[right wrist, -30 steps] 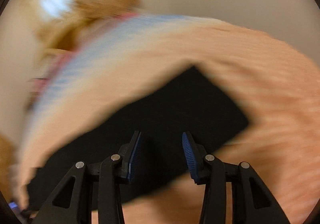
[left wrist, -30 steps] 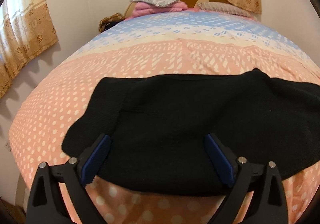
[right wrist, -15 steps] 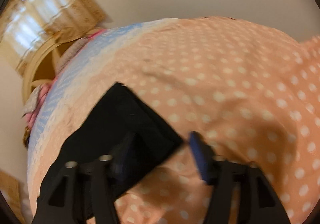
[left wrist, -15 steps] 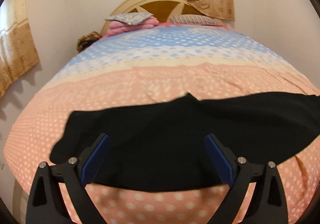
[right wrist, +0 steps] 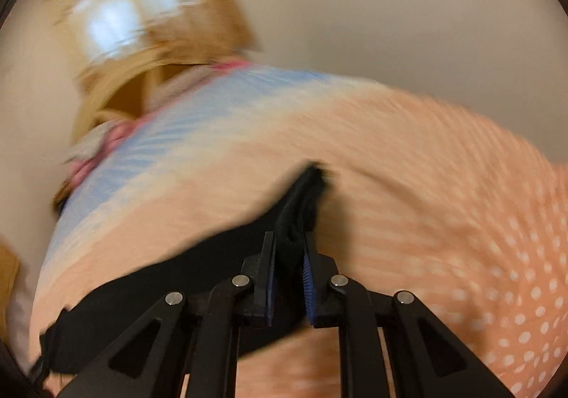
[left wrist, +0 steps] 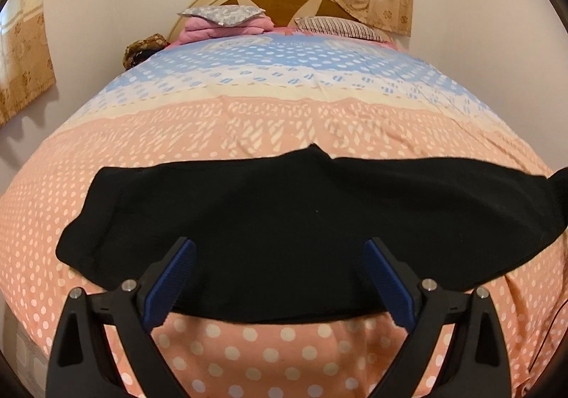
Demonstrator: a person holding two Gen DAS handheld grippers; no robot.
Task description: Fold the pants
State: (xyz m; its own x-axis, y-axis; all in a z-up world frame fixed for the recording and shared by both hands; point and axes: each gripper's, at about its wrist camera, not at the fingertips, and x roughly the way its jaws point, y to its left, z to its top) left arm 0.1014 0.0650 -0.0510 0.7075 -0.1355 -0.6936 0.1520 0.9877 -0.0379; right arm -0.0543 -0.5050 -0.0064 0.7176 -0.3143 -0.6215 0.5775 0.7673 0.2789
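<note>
I have the black pants (left wrist: 301, 231) lying across the near end of the bed (left wrist: 284, 121), spread left to right on the pink dotted cover, already doubled so they read as 1 broad band with a small peak on the far edge. My left gripper (left wrist: 278, 277) hangs above the near hem with its jaws wide apart and nothing between them; the pads touch no cloth that I can see. My right gripper (right wrist: 289, 277) has just been closing, and its 2 blue pads now pinch a bunched end of the pants (right wrist: 301, 206), with the dark fabric standing up between them. That view is heavily blurred, so I cannot tell which corner or leg end it is.

By my reading, 1 lengthwise fold is done and the crosswise fold is only starting: the right end is gripped, not yet carried over. Left to do: bring that end across to the left end, lay it down, and square the edges.
</note>
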